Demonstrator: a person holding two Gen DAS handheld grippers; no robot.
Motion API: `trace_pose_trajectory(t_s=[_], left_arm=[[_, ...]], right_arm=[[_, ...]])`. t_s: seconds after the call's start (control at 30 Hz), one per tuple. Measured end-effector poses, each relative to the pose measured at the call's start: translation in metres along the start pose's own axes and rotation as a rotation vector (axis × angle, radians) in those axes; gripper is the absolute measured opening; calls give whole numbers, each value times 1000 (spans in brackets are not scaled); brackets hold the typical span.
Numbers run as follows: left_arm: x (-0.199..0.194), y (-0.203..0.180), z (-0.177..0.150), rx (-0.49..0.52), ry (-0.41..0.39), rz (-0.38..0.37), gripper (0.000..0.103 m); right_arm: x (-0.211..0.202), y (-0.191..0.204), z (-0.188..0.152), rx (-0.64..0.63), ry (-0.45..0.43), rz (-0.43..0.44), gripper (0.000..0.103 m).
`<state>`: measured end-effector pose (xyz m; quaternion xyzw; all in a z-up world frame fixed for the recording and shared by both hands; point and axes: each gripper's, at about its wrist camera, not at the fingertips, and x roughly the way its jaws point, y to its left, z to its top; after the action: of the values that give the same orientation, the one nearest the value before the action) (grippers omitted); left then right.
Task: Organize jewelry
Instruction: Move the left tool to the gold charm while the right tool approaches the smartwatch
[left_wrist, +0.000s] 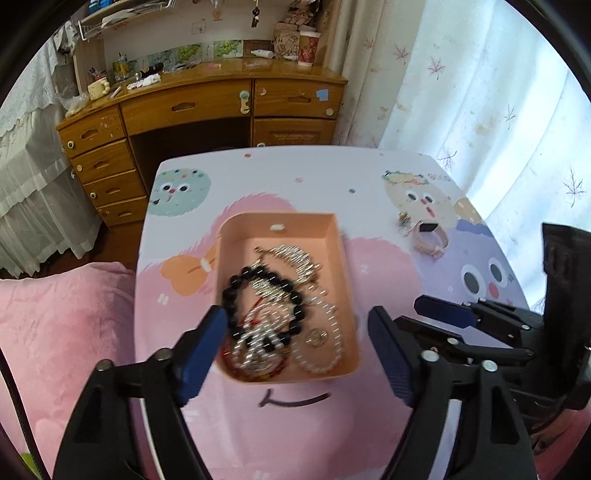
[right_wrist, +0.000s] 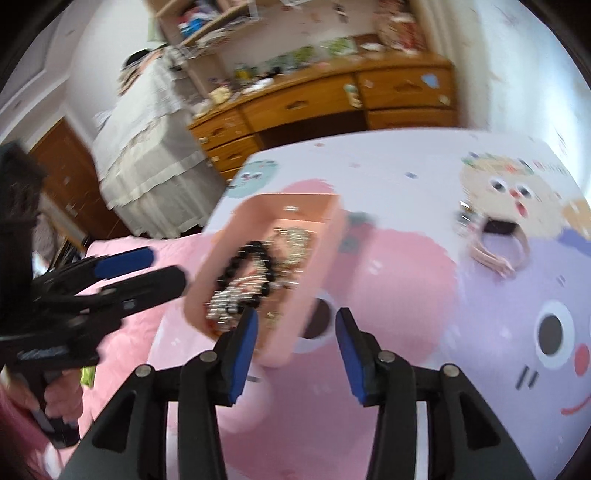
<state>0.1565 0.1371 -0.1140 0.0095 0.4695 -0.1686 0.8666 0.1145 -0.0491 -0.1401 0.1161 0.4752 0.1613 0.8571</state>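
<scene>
Through the left wrist camera we see our left gripper (left_wrist: 297, 354) spread wide above the pink tray (left_wrist: 332, 236), gripping nothing. The tray holds a black bead bracelet (left_wrist: 291, 295), a clear bead bracelet (left_wrist: 328, 354) and silver chains (left_wrist: 295, 254). Only the right wrist view shows the hand (right_wrist: 55, 402) holding that tool. There our right gripper (right_wrist: 295, 354) stands partly open and empty beside the tray. A pink watch (right_wrist: 491, 243) lies apart on the cartoon table (right_wrist: 406, 177). We find no legible writing.

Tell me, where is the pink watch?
The pink watch lies on the table, right of the pink tray, beside a small trinket.
</scene>
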Motion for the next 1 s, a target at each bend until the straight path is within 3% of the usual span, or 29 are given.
trace_pose_trajectory(t_s=[0.13, 0.23, 0.43, 0.57, 0.73, 1.0], left_arm=[[8, -29, 14, -4, 23, -21, 85], [20, -46, 28, -30, 62, -37, 86], [68, -82, 61, -82, 250, -43, 86], [102, -101, 82, -127, 321, -30, 86], [133, -115, 103, -189, 321, -62, 86], [178, -134, 114, -145, 293, -47, 86]], right_arm=[[-8, -29, 3, 29, 4, -56, 62], [-16, -51, 8, 40, -3, -75, 68], [-28, -93, 24, 74, -27, -79, 70], [-31, -125, 33, 87, -37, -97, 70], [-23, -161, 36, 160, -49, -87, 70], [-4, -196, 33, 266, -84, -41, 66]])
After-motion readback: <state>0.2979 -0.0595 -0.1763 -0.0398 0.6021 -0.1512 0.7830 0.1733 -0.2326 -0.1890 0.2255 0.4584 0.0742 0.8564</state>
